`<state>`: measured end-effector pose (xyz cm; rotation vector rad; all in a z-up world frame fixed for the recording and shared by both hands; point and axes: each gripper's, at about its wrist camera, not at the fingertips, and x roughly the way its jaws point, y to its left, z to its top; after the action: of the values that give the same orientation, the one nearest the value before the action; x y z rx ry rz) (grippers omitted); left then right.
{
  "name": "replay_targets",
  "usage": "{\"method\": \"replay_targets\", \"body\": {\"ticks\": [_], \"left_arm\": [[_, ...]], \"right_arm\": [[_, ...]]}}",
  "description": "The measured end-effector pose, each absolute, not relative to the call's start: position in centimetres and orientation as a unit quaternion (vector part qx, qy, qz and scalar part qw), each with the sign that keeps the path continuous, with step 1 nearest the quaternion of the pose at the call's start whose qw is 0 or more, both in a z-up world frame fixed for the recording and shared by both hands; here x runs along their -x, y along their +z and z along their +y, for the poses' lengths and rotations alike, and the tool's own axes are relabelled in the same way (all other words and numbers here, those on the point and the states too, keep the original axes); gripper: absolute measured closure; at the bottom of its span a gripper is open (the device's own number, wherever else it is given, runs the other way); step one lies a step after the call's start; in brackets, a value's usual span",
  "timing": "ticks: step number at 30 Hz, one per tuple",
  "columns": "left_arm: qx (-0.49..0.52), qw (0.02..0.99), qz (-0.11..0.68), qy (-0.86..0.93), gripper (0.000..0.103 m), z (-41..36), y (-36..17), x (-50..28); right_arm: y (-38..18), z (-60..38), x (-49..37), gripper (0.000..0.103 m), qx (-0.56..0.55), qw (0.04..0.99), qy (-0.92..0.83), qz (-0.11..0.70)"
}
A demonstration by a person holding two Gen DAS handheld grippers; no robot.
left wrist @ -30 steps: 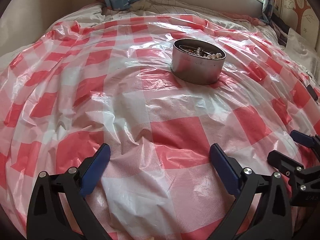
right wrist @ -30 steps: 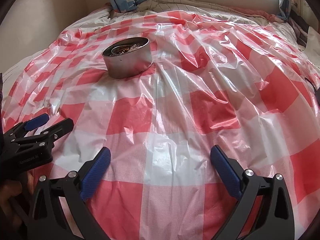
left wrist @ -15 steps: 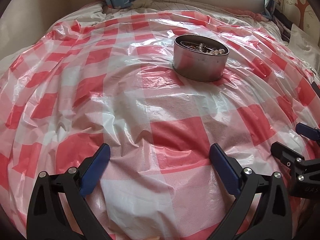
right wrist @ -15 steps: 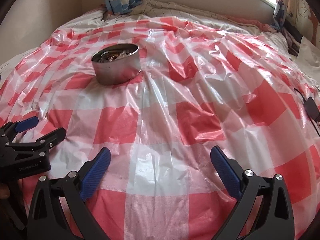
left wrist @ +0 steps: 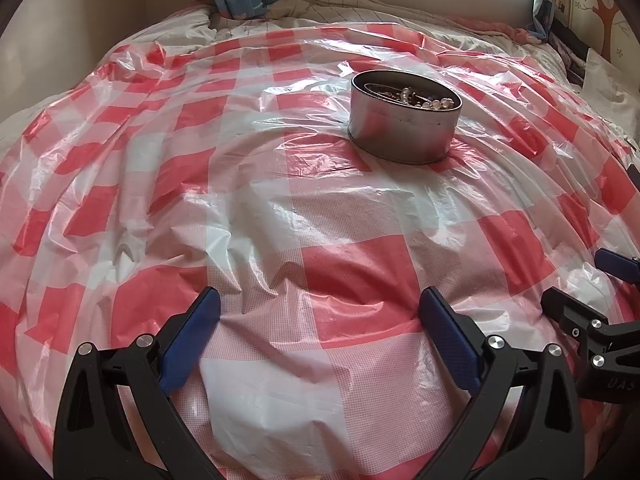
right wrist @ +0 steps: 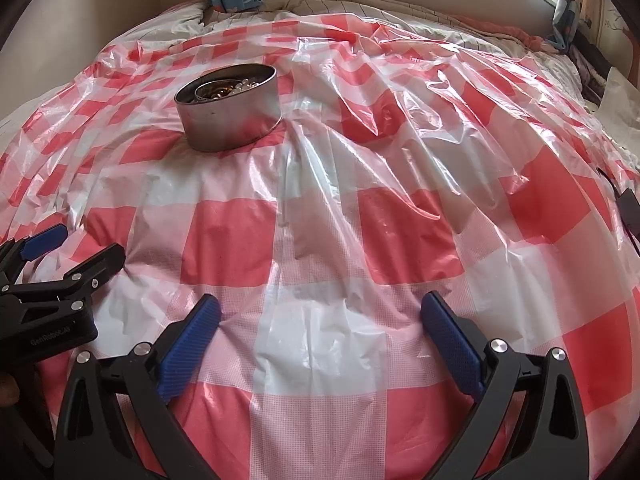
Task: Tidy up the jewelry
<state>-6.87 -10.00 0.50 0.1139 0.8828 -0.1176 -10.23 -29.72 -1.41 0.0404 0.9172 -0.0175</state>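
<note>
In the left wrist view our left tool (left wrist: pixel 319 320) stood spread and empty over crinkly checked plastic sheet (left wrist: pixel 248 216); the round metal tin (left wrist: pixel 404 128) of beads sat ahead.

In the right wrist view our right tool (right wrist: pixel 320 322) gaped too. We judged the slick sheet on the soft bed (right wrist: pixel 360 8) might let the tin (right wrist: pixel 228 114) tip.

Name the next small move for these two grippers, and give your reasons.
Probably move the right gripper forward and leftward toward the round metal tin. Both it and the left gripper are open and empty, low over the checked plastic sheet, short of the tin, where the beaded jewelry sits piled inside.
</note>
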Motion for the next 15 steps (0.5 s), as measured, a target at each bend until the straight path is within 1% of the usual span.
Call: {"method": "replay_targets", "body": {"ticks": [15], "left_arm": [[-0.053,0.901,0.427,-0.058,0.007,-9.96,0.47,6.85]], "right_arm": [[-1.41,-29.74,10.20,0.007,-0.019,0.896,-0.008,0.443]]}}
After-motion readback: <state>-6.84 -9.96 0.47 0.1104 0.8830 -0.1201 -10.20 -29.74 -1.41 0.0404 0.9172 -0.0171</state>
